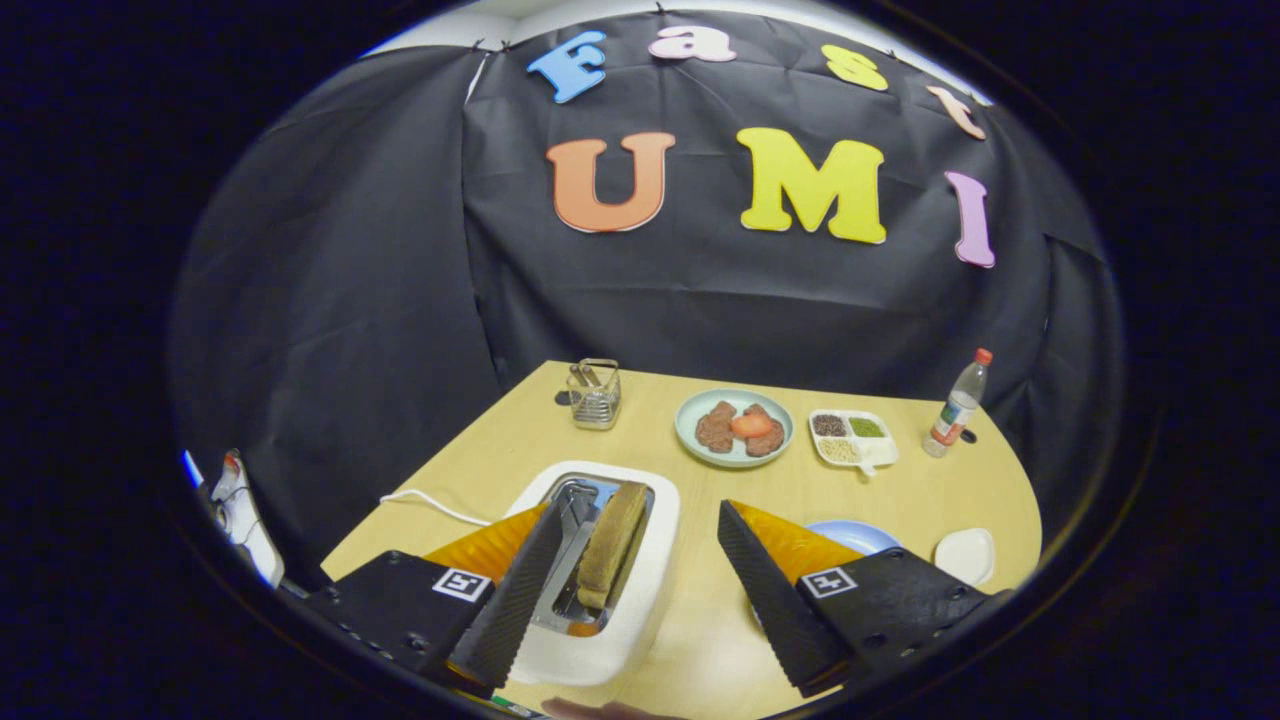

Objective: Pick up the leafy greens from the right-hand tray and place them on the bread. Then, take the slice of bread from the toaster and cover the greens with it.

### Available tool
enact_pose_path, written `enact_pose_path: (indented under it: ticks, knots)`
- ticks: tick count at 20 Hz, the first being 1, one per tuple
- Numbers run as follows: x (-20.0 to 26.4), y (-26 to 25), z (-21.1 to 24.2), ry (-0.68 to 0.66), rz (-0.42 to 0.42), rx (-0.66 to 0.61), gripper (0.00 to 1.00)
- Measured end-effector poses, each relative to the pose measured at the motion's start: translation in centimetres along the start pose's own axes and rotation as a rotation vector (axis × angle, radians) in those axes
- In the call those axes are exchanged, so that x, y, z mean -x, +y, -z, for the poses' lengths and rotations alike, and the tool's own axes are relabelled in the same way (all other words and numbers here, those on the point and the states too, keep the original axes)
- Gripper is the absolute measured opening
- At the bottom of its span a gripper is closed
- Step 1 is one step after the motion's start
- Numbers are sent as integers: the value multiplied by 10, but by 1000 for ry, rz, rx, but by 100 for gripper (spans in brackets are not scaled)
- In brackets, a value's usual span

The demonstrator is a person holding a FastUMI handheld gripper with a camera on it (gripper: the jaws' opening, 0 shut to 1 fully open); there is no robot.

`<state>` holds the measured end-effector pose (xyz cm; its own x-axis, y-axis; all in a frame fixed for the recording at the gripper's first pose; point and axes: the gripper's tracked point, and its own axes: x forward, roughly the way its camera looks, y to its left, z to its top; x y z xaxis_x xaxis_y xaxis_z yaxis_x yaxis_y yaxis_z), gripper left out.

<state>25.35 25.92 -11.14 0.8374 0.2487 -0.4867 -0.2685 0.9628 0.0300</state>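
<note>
Two fingers of the gripper [640, 560] stand wide apart over the near part of the pale wooden table [900, 500], with nothing held between them. The left finger overlaps a white two-slot toaster [640, 570], and a tan slice of bread [612, 545] stands upright in its right slot, just inside that finger. Behind the right finger lies a light blue plate [860, 535], mostly hidden, so its contents cannot be told. To its right sits a small white dish [966, 553]. Farther off, a pale green plate [690, 432] carries brown pieces and something orange. Right of it is a white divided tray [880, 450] with dark, green and pale fillings, then a clear bottle with a red cap [957, 405]. Far left stands a clear square container [595, 395].
</note>
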Motion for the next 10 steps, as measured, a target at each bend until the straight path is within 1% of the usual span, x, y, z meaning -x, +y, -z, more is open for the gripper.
enact_pose_path:
  ticks: [2,5,7,9,10]
  knots:
    - [-11,3,4,10,18,-35,96]
    - [-23,9,12,49,4,-113,88]
    - [-30,14,12,47,-3,-128,82]
    - [-33,11,9,30,17,-116,64]
    - [-30,11,12,39,34,-119,51]
